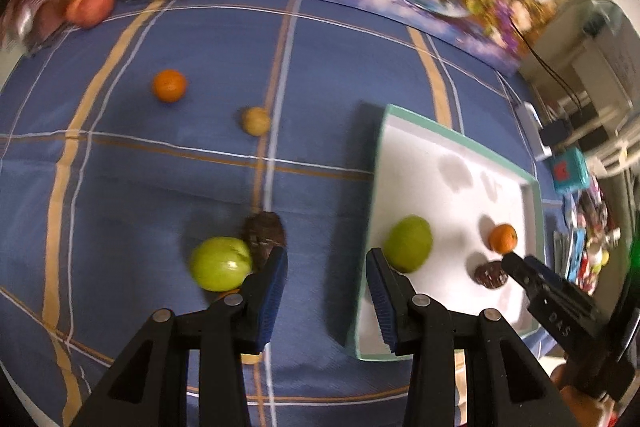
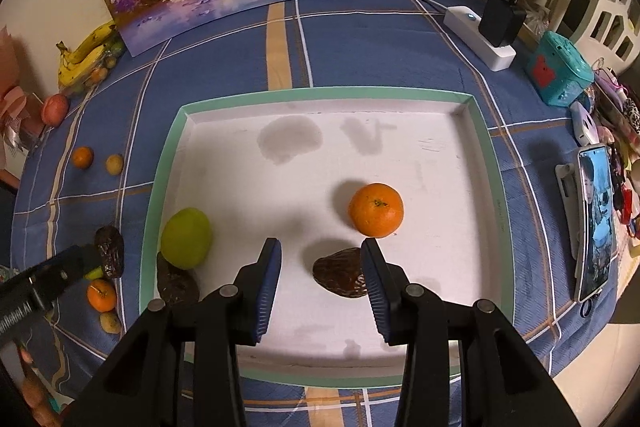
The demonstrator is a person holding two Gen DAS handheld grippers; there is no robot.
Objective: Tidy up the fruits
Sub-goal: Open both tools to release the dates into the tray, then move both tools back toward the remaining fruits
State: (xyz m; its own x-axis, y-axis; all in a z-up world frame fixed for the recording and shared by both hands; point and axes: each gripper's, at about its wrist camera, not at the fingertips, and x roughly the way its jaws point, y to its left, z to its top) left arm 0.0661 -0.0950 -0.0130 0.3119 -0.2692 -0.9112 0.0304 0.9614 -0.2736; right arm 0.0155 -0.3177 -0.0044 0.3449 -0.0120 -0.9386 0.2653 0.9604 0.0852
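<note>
Left gripper (image 1: 326, 263): fingers parted moderately, nothing between them, hovering over the blue checked cloth (image 1: 200, 155). Right gripper (image 2: 320, 267): fingers likewise apart and holding nothing, a dark date (image 2: 340, 277) lying just inside the right finger in this view; contact cannot be told. Green fruit (image 1: 220, 263), on the cloth at 9 o'clock of the left fingers, beside another date (image 1: 264, 233): judged firm, smooth, moderately heavy; grip across its widest middle. Tray (image 2: 320, 93), at 3 o'clock of them: holds a second green fruit (image 2: 186, 238) and an orange (image 2: 376, 210).
</note>
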